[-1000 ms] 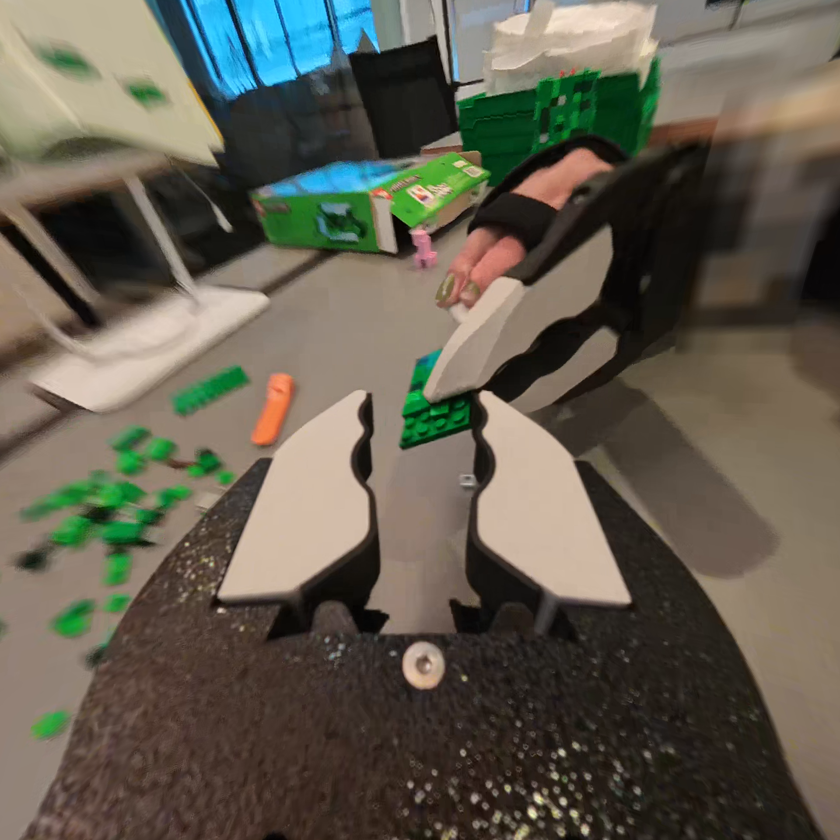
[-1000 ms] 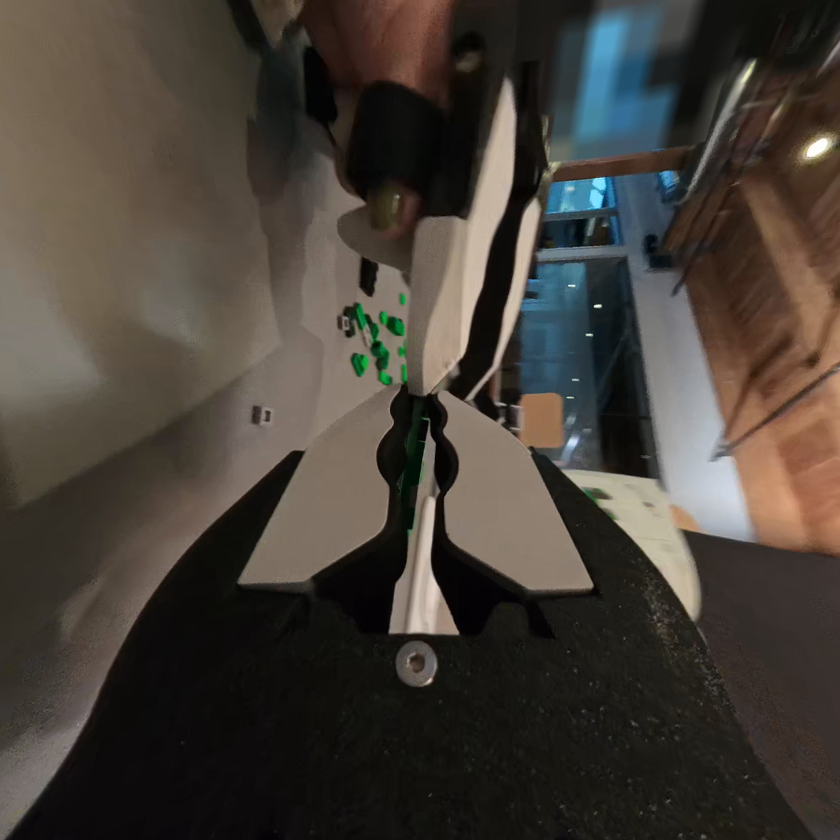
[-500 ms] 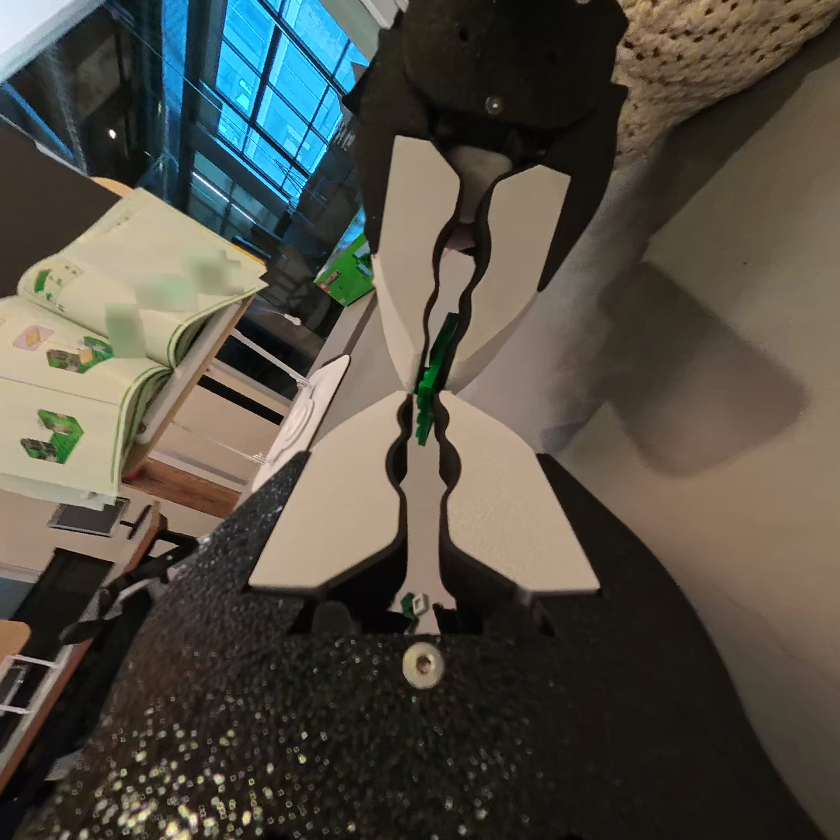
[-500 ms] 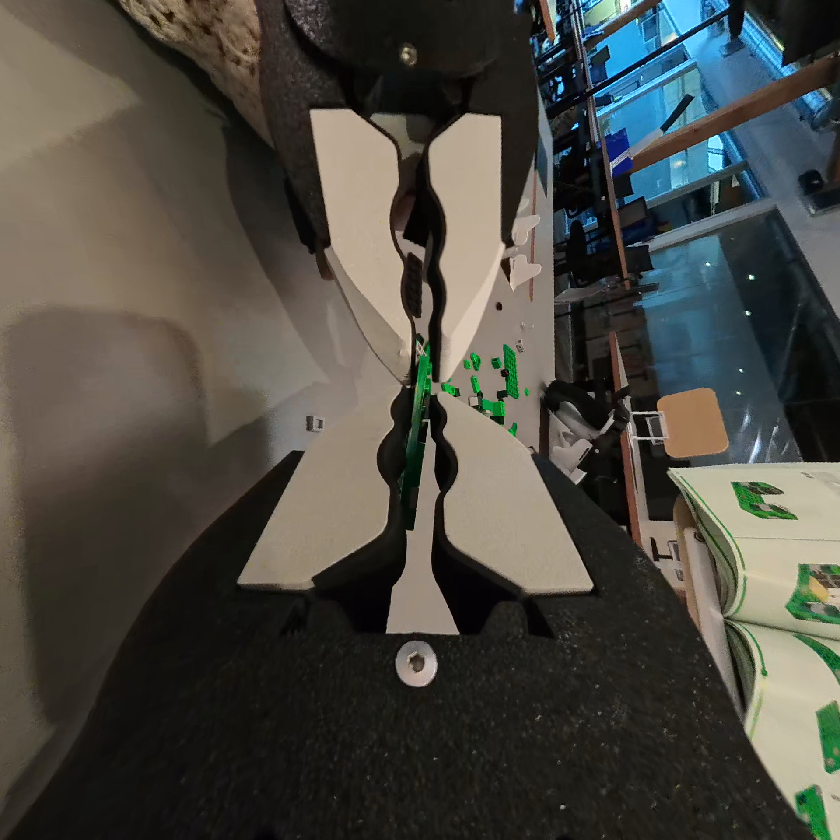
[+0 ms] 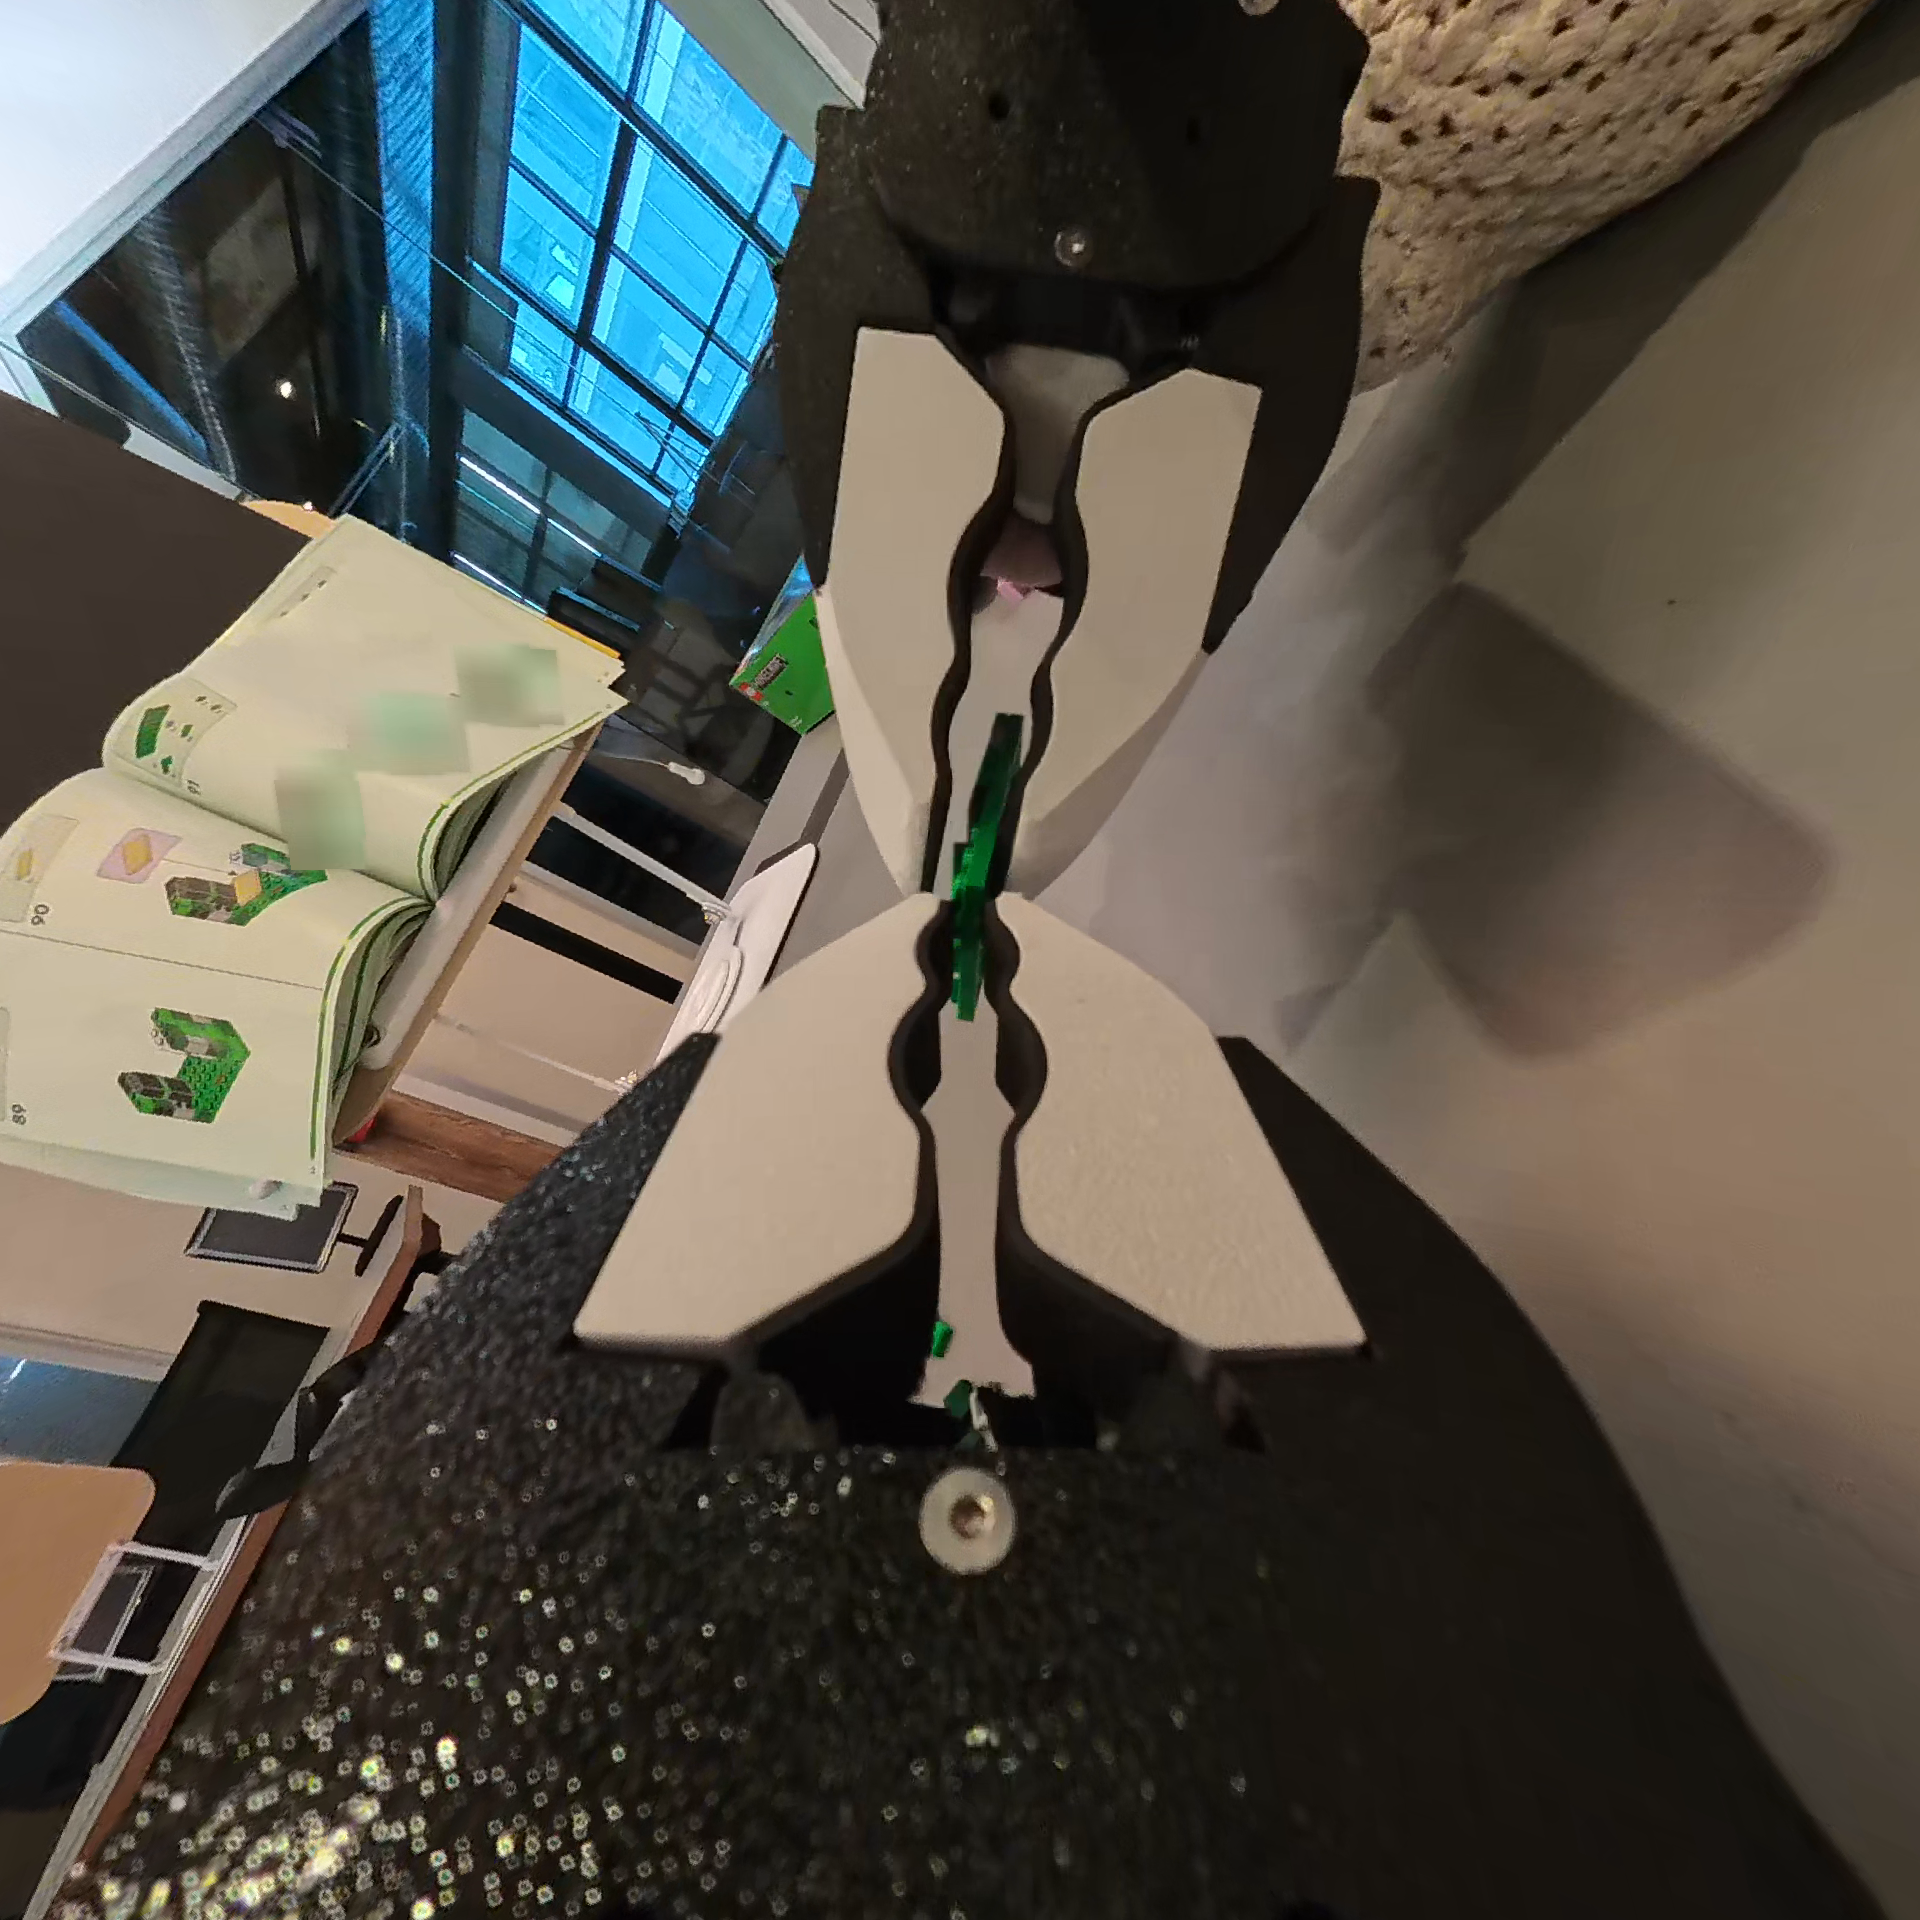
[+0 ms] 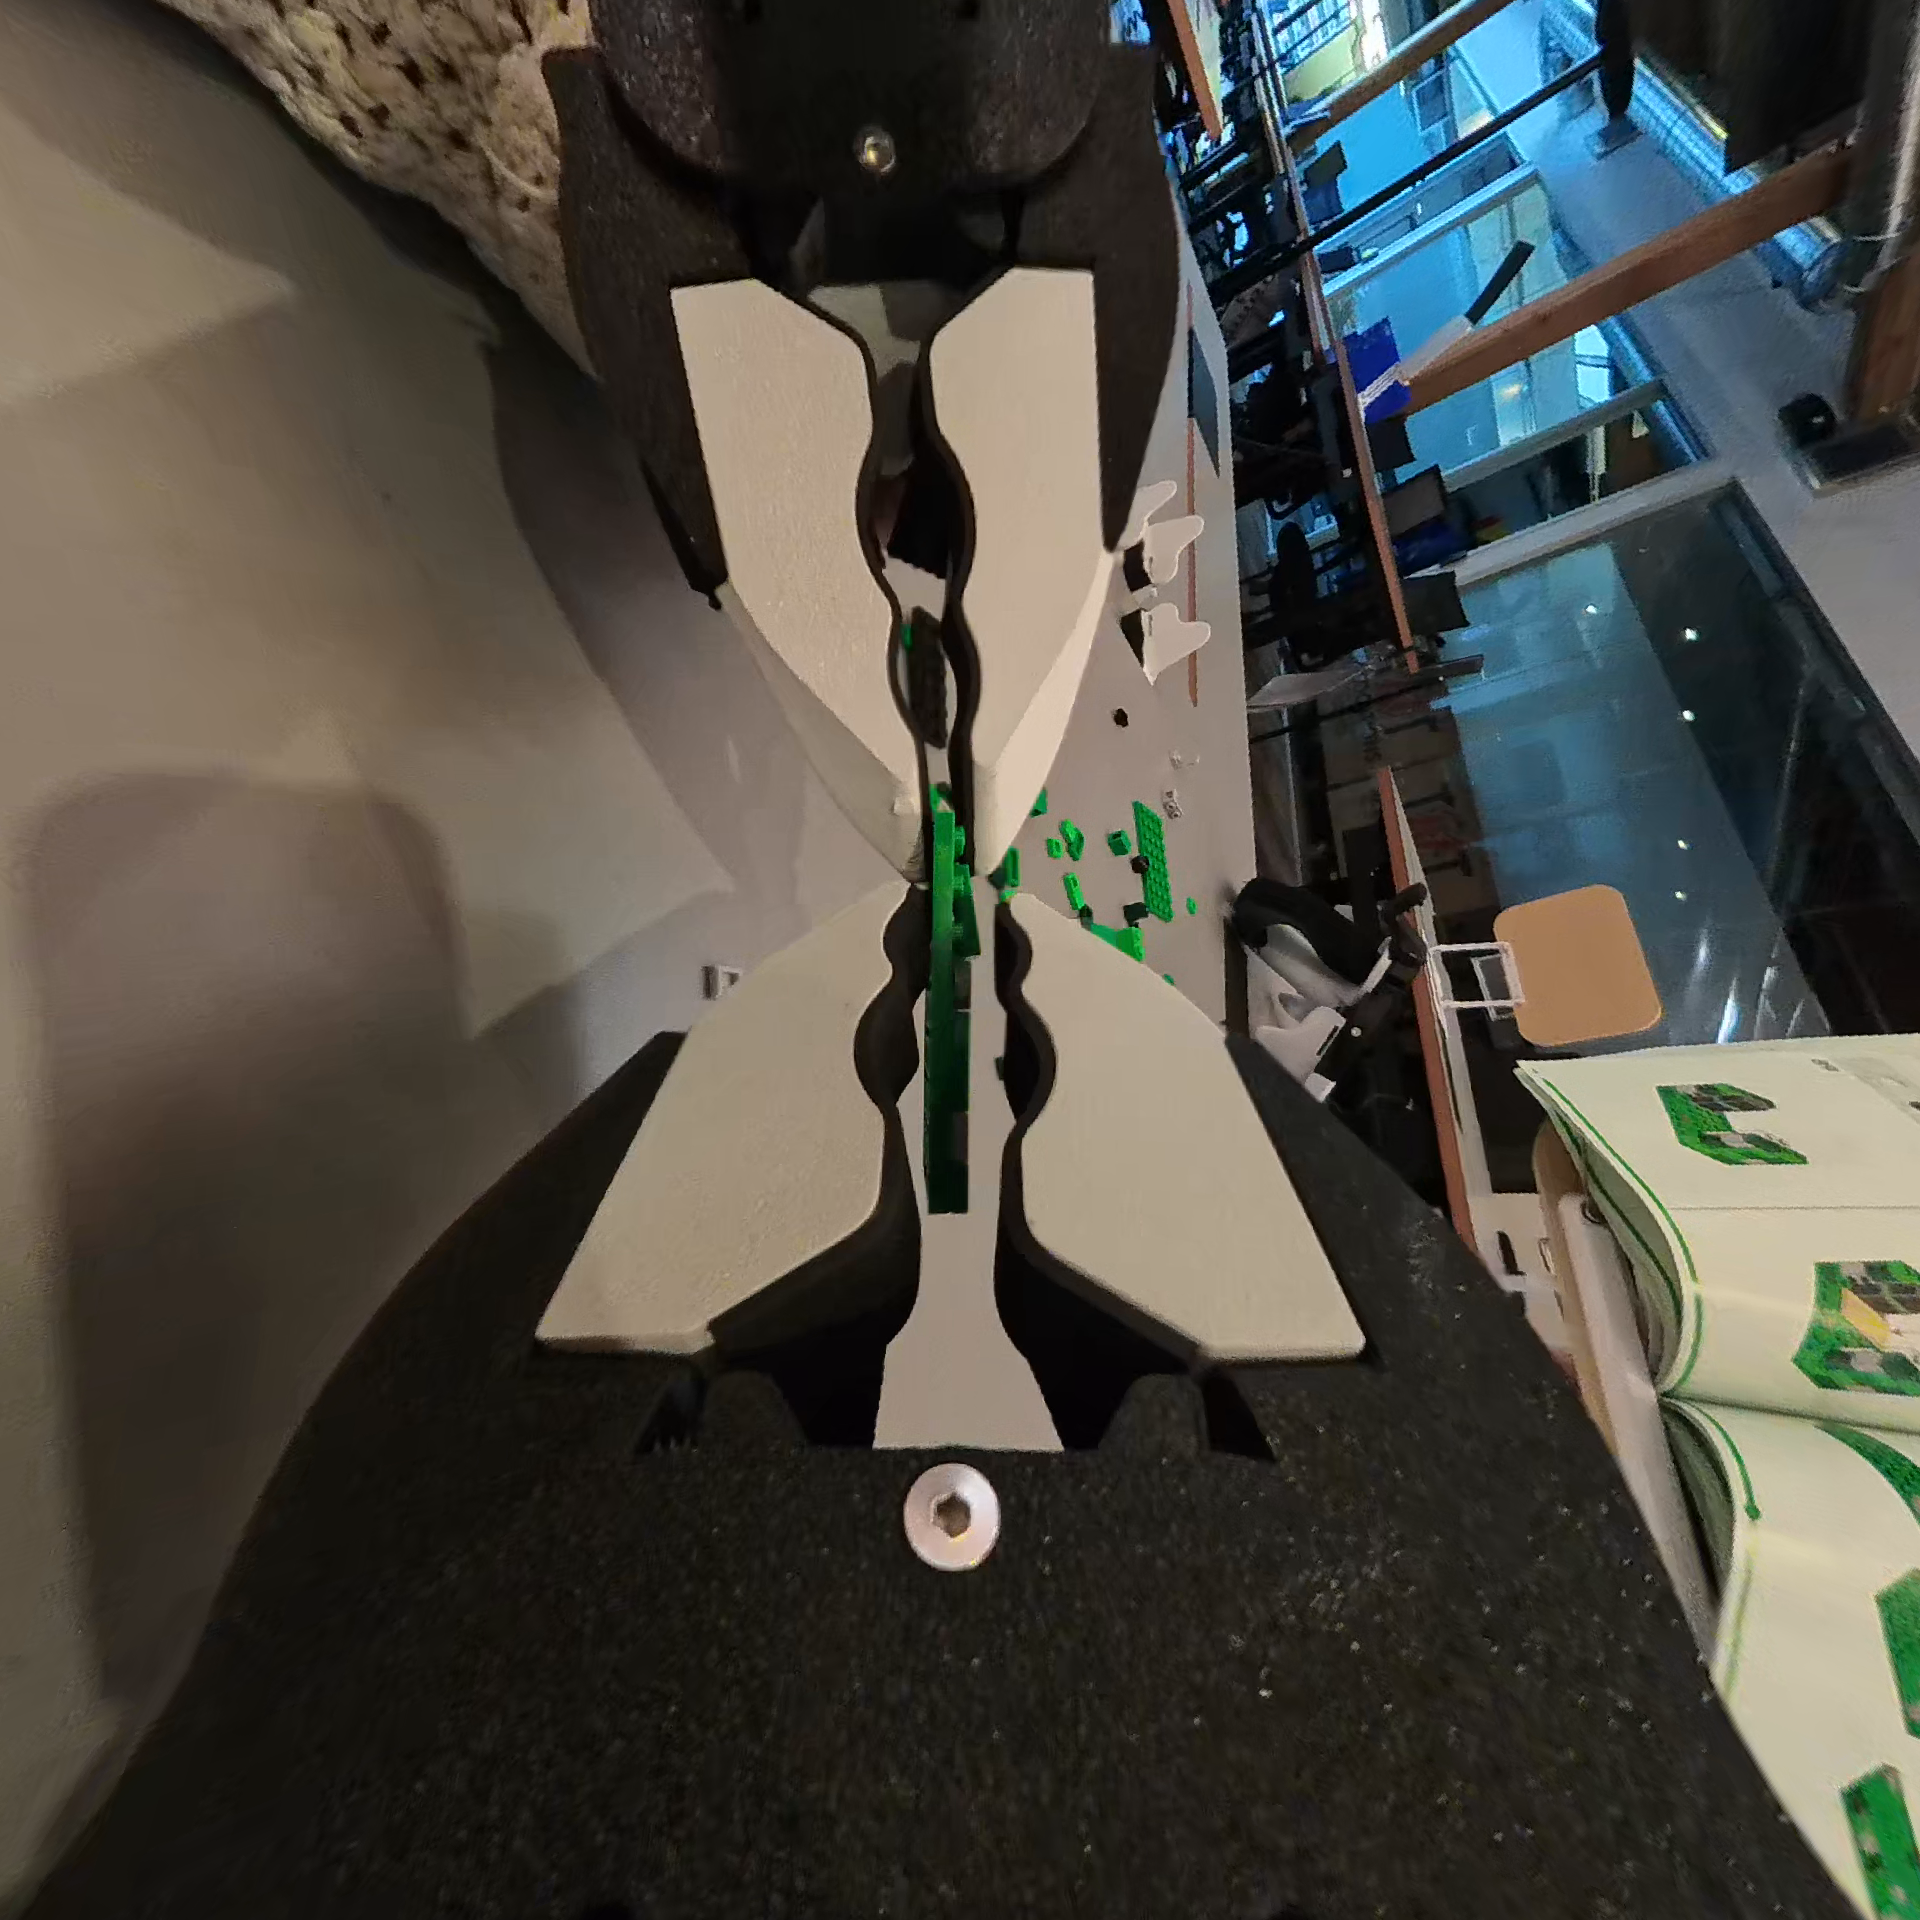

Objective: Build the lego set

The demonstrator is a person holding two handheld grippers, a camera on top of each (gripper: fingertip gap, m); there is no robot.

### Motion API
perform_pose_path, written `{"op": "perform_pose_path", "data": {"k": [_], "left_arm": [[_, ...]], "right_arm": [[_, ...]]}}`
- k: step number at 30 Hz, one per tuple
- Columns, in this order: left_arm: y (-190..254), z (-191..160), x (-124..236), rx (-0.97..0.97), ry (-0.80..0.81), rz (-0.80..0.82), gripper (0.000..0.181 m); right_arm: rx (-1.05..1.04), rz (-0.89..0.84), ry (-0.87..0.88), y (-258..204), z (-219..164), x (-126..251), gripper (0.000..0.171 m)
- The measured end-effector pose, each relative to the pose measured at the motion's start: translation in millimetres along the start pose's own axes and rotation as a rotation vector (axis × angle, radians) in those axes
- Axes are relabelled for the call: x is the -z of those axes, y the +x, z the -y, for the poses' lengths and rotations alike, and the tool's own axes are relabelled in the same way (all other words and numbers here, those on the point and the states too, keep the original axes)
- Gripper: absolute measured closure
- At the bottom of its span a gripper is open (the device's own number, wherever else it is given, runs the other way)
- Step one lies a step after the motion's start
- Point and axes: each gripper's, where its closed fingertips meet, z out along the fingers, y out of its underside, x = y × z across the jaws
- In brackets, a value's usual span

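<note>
A green lego plate assembly (image 5: 987, 790) is held edge-on in the air between my two grippers, which meet tip to tip. My left gripper (image 5: 961, 914) is shut on one end of it. My right gripper (image 6: 956, 904) is shut on the other end, with the plate (image 6: 945, 1091) reaching deep between its fingers. In the right wrist view a dark studded piece (image 6: 925, 686) sits between the left gripper's fingers (image 6: 790, 520). How the pieces join is hidden by the fingers.
An open instruction booklet (image 5: 260, 831) stands on a holder to one side, also in the right wrist view (image 6: 1766, 1247). Loose green pieces (image 6: 1127, 883) and a small grey piece (image 6: 719, 977) lie on the grey table (image 5: 1558, 1143). A knit sleeve (image 5: 1610, 135) is behind the far gripper. The tips of both grippers are at nearly the same place.
One second ago my left gripper was open over the table. It has since turned and shut on the plate held by the right gripper. Over the last half second little has moved.
</note>
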Motion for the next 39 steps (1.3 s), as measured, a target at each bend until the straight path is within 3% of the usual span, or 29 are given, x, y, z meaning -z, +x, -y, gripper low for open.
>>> {"op": "perform_pose_path", "data": {"k": [15,16,18,21,24,27,33,39], "left_arm": [[3,3,-1,0.047,0.021,-0.011,0.176],[1,4,-2,0.091,0.029,0.001,0.176],[-10,4,-3,0.24,0.049,0.038,0.159],[-14,1,-4,0.501,0.068,-0.022,0.134],[-14,0,-4,0.708,0.086,-0.102,0.125],[-7,-3,-8,0.78,0.055,-0.16,0.126],[-4,-6,-8,0.757,0.026,-0.169,0.149],[-9,-8,-5,0.764,0.036,-0.148,0.149]], "right_arm": [[-0.021,0.063,-0.022,-4,-2,1,0.164],[-0.003,0.04,-0.019,-1,-3,2,0.164],[0.086,-0.05,-0.015,6,-3,4,0.164],[0.265,-0.132,-0.022,5,-2,5,0.164],[0.396,-0.209,-0.046,5,-2,5,0.165],[0.472,-0.239,-0.078,5,-4,4,0.164],[0.532,-0.253,-0.108,5,-5,3,0.164],[0.304,-0.27,-0.053,13,-4,5,0.155]]}}
